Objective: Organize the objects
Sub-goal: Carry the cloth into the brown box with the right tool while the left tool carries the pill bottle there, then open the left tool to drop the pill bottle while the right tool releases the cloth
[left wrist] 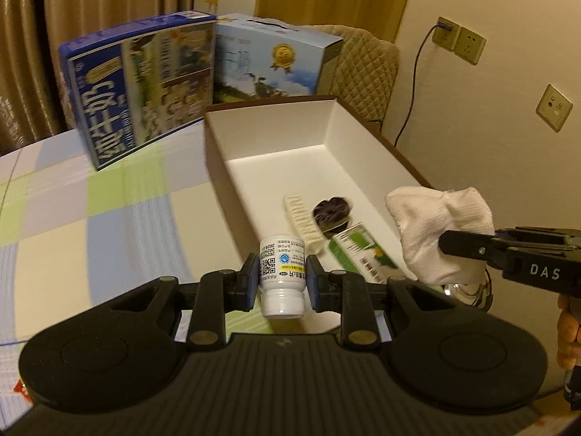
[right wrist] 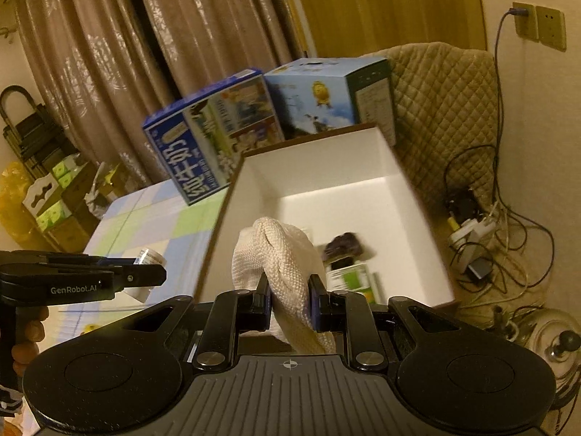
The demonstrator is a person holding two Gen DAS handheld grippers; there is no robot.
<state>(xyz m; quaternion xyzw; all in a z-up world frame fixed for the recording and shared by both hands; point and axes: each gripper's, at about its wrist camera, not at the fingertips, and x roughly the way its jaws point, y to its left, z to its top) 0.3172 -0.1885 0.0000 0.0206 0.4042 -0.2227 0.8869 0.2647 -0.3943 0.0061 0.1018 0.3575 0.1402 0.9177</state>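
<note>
The left gripper pinches a small white bottle across its label, held above the box's near edge; it looks light, rigid and smooth, so a mid-body hold suits it. The right gripper pinches a soft, limp white cloth over the box's near right corner, safe to grab anywhere.

Two matte black plastic handheld grippers. Left gripper: ribbed dark-grey top plate, round black discs at either side, angular linkage arms pinned with dull brass-coloured rivets, blue pads lining the fingers. Right gripper: same build, small white crosshair mark on the ribbed plate, silver rivets, blue pads. White lettering "GenRobot.AI" along one side, "DAS" along another, a silver screw near each finger tip.
</note>
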